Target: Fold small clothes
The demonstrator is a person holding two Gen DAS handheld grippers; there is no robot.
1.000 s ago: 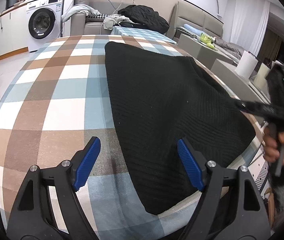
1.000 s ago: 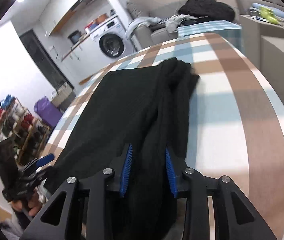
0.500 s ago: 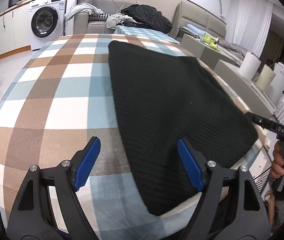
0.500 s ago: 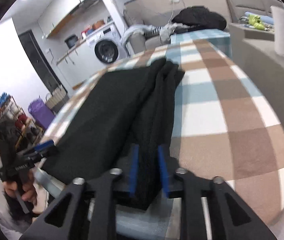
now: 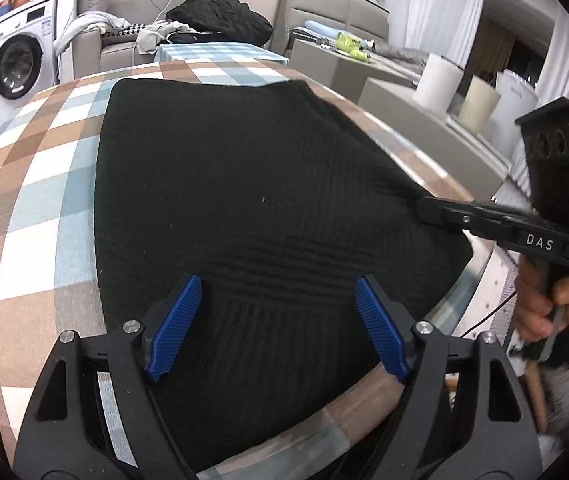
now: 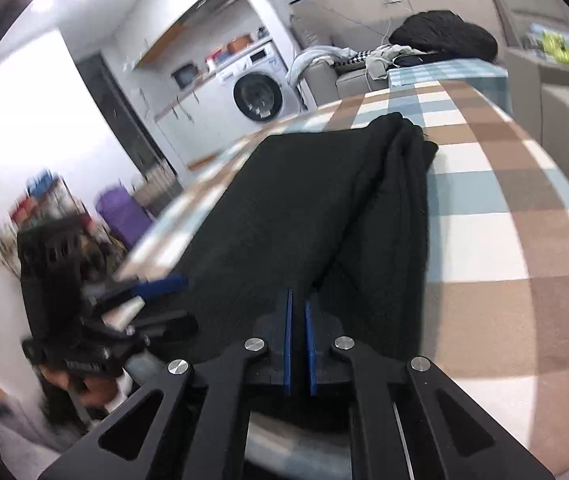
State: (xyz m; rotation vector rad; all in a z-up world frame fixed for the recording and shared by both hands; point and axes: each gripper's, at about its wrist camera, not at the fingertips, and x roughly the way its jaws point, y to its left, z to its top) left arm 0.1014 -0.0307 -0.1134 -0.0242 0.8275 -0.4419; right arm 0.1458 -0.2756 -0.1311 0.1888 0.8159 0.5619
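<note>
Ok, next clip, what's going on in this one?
A person is folding a black knit garment on a table with a checked cloth, holding a gripper in each hand. The right gripper has just been closing and is now pinched on the garment's near right edge. The left gripper hangs open over the near left part of the garment, its pads apart and gripping nothing. The garment lies mostly flat, with its right side bunched into a long fold.

washer (image 5: 14, 66): far left of the sofa
black heap (image 5: 220, 18): piled on the sofa (image 5: 124, 40)
paper roll (image 5: 438, 84): way right of the sofa
</note>
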